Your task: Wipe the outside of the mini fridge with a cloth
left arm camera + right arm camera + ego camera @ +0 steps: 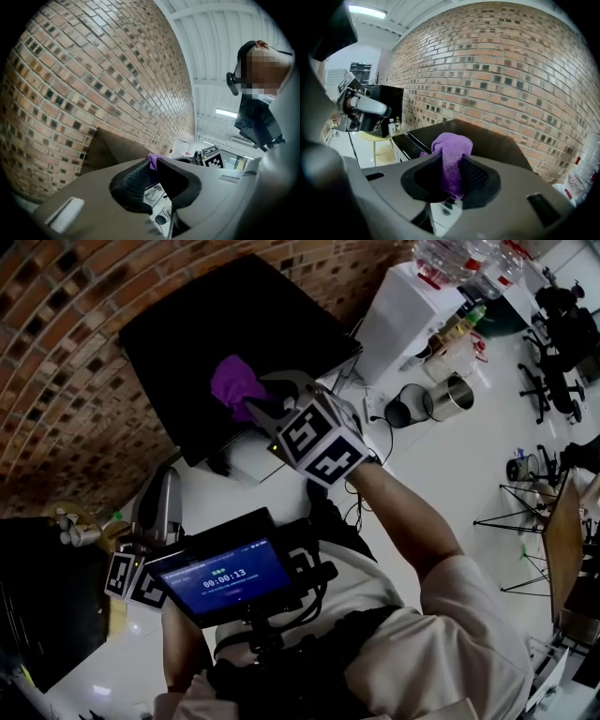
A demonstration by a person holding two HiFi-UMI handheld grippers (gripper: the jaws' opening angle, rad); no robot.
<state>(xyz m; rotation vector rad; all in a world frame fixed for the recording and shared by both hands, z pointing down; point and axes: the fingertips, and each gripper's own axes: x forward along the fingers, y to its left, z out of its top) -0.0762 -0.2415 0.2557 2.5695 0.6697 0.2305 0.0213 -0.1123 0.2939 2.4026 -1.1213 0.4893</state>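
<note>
The black mini fridge (234,334) stands against the brick wall, and its flat top shows in the right gripper view (492,140). My right gripper (262,397) is over the fridge's front edge, shut on a bunched purple cloth (232,379). The cloth (451,152) sticks up out of the jaws of the right gripper (449,174) above the fridge top. My left gripper (164,486) is held low at the left, off the fridge. In the left gripper view the left gripper (152,172) stands a little open with nothing between its pads; the cloth (152,160) shows beyond.
A white cabinet (403,315) with water bottles (459,259) stands right of the fridge. A metal bucket (450,395), a black pot (405,407) and cables lie on the floor. A black cabinet (386,98) and yellow stool (379,138) are left.
</note>
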